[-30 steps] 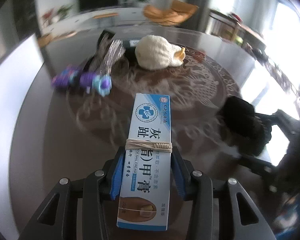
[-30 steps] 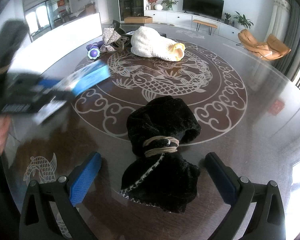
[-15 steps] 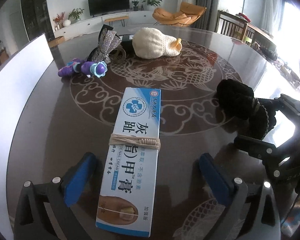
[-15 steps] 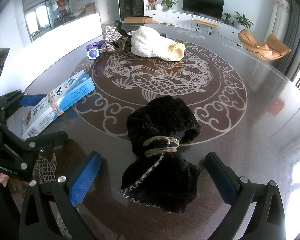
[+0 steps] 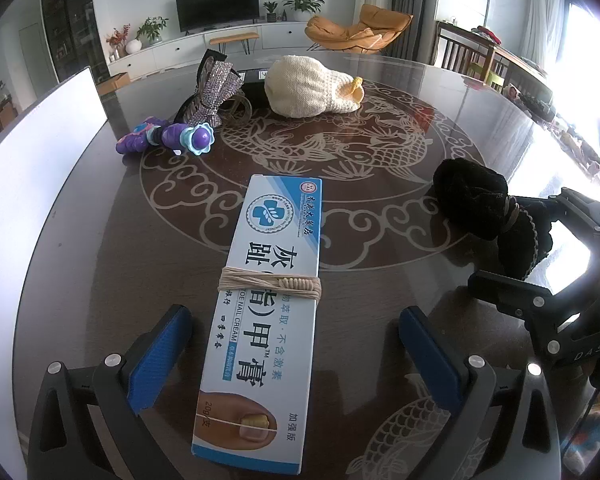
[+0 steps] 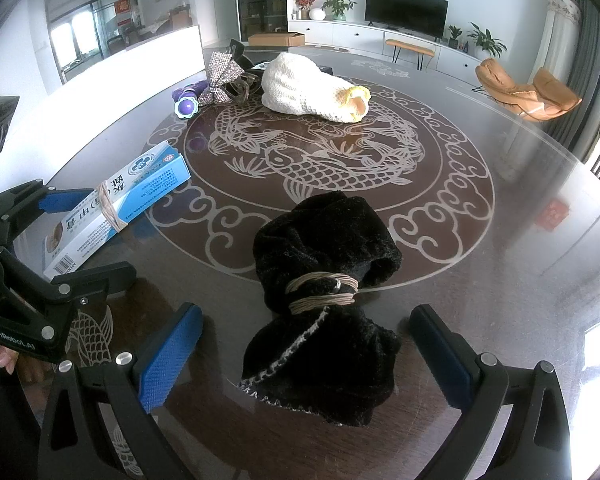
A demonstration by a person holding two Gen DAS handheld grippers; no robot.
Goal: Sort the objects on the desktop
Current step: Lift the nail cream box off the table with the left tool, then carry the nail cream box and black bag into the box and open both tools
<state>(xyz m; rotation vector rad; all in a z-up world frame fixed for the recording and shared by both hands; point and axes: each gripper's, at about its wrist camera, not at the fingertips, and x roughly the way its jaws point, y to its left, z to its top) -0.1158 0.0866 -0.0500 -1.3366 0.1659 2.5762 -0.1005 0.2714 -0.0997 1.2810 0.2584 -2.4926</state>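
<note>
Left view alone shows the left gripper [image 5: 294, 344], jaws just opened wide, straddling the released cream box [image 5: 260, 316]; right gripper [image 6: 306, 346] agape astride the black bundle [image 6: 324, 300].

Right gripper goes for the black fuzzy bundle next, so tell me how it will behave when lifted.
The black bundle looks like soft plush cloth, so it will probably squash between the pads and sag at both ends. The cord tied round its middle should keep it in one piece. It is likely light, and fuzzy enough not to slip.
</note>
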